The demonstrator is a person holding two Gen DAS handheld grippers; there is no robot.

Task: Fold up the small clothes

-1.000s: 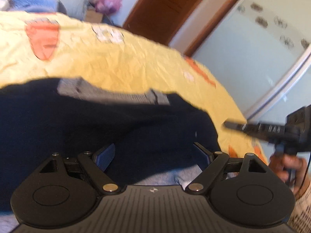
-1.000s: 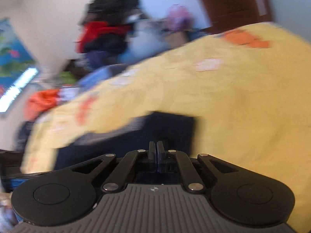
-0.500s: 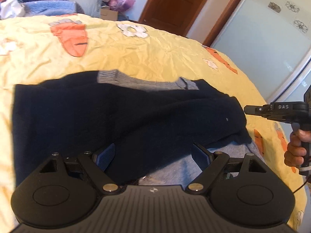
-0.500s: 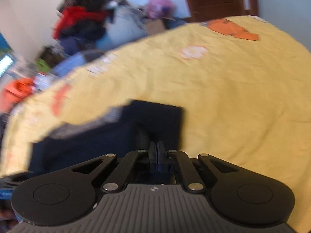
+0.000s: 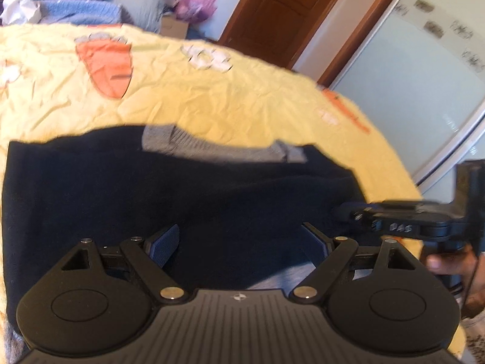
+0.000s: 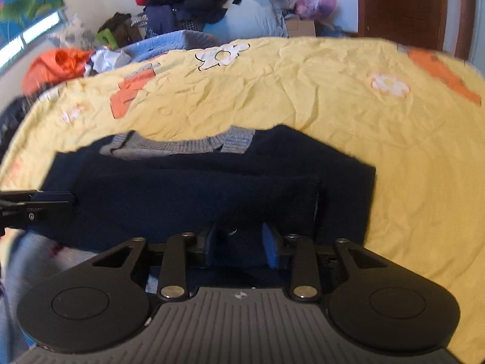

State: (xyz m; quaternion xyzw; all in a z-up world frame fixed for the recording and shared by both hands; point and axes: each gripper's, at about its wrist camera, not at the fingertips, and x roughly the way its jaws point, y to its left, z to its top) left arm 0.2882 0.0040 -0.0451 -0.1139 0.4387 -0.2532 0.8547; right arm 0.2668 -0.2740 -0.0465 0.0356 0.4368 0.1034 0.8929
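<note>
Your right gripper (image 6: 241, 242), pressed together a second ago, is now opening just over the navy sweater (image 6: 212, 194); your left gripper (image 5: 239, 244) stays spread, pinching nothing. The sweater lies folded on the yellow bedspread (image 6: 303, 91), bare cloth beyond its right edge.

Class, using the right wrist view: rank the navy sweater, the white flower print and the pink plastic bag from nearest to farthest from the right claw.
1. Navy sweater, directly beneath and ahead of the right claw.
2. White flower print, on the yellow bedspread beyond the sweater.
3. Pink plastic bag, past the bed's far edge, beside the wooden door.
</note>
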